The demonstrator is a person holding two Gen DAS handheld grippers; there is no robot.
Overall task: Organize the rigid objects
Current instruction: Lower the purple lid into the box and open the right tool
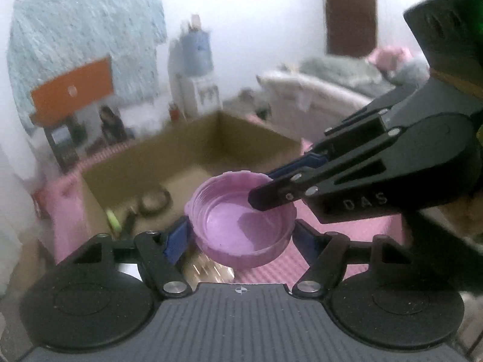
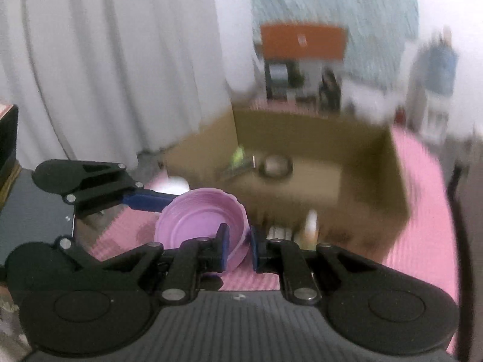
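Observation:
A shallow purple plastic bowl (image 1: 241,226) hangs in the air, held from two sides, in front of an open cardboard box (image 1: 247,138). My left gripper (image 1: 241,236) spans the bowl's width, its blue pads against opposite outer sides. My right gripper (image 1: 265,194) comes in from the right and pinches the bowl's far rim. In the right wrist view the right gripper (image 2: 238,241) is shut on the rim of the tilted bowl (image 2: 193,226). There, one blue finger (image 2: 148,200) of the left gripper touches the bowl's upper left edge. The box (image 2: 302,132) lies just beyond.
The box holds a dark ring (image 1: 154,200) (image 2: 276,166) and a green item (image 1: 113,220) (image 2: 238,155). It sits on a pink ribbed mat (image 1: 347,235) (image 2: 422,181). A white curtain (image 2: 120,60) hangs at the left, a water dispenser (image 1: 193,69) and a bed (image 1: 332,81) stand behind.

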